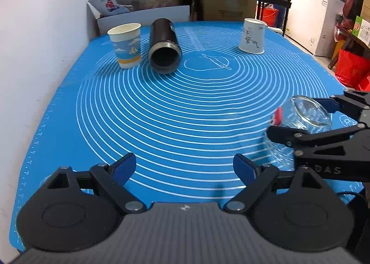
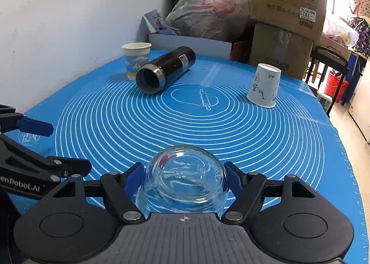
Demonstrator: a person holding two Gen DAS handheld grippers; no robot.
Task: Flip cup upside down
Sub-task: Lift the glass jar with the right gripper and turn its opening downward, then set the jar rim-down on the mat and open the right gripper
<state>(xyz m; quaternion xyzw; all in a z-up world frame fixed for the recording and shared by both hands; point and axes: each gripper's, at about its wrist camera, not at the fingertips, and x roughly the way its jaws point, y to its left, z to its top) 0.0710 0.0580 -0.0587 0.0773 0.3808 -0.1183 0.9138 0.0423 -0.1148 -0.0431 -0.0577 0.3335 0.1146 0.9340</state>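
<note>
The glass cup (image 2: 185, 180) is seen bottom-up at the near edge of the blue mat (image 2: 289, 139), its rounded base uppermost and its mouth turned down toward the mat. It is held between the blue pads (image 2: 133, 179) of the right gripper (image 2: 185, 178), whose jaws are closed against both sides of the cup. Whether the rim touches the mat cannot be told. In the left wrist view the same cup (image 1: 300, 120) is seen clamped from the right.

The left gripper (image 1: 185, 169) is seen to the left of the cup, well apart from it, its jaws spread wide with nothing between them.

Beyond the cup, toward the far left of the mat, a black flask (image 2: 165, 68) lies on its side, open mouth facing the cup. An upright paper cup (image 2: 136, 59) stands just beside the flask. To the far right of the glass cup, an inverted white paper cup (image 2: 264, 84) stands on the mat.
</note>
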